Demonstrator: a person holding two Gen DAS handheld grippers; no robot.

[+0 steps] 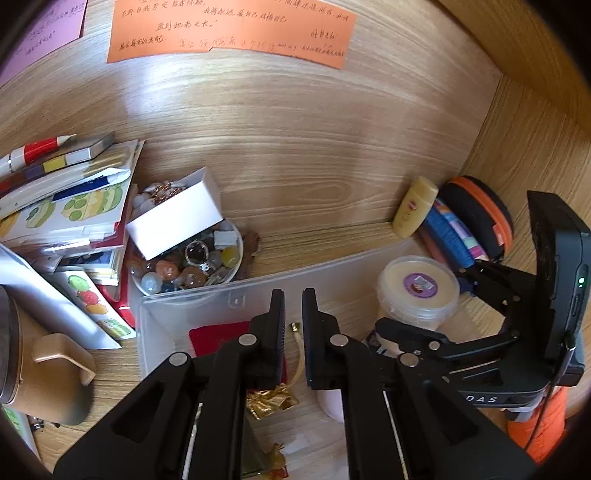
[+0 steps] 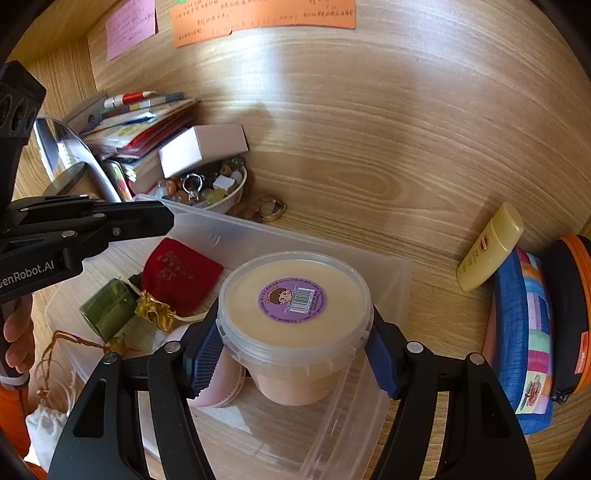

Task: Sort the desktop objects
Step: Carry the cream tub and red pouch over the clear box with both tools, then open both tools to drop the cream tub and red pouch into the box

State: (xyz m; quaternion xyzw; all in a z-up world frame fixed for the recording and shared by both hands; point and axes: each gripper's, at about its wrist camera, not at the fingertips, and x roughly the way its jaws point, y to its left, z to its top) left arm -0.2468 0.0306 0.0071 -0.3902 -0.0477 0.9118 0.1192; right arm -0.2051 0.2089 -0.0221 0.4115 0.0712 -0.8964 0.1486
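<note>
Your right gripper point(image 2: 293, 356) clamps the tub point(image 2: 294, 308) over the clear bin point(image 2: 391, 273) holding pouches, while the yellow bottle point(image 2: 489, 253) waits at the desk's back edge.

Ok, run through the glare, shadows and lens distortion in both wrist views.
Left wrist view: pale glare streaks across the wooden back panel; black vignette fills the corners; the orange paper note bows from fisheye. Right wrist view: soft shadow on the panel above the round cream-lidded plastic tub; the clear plastic bin edges curve.
</note>
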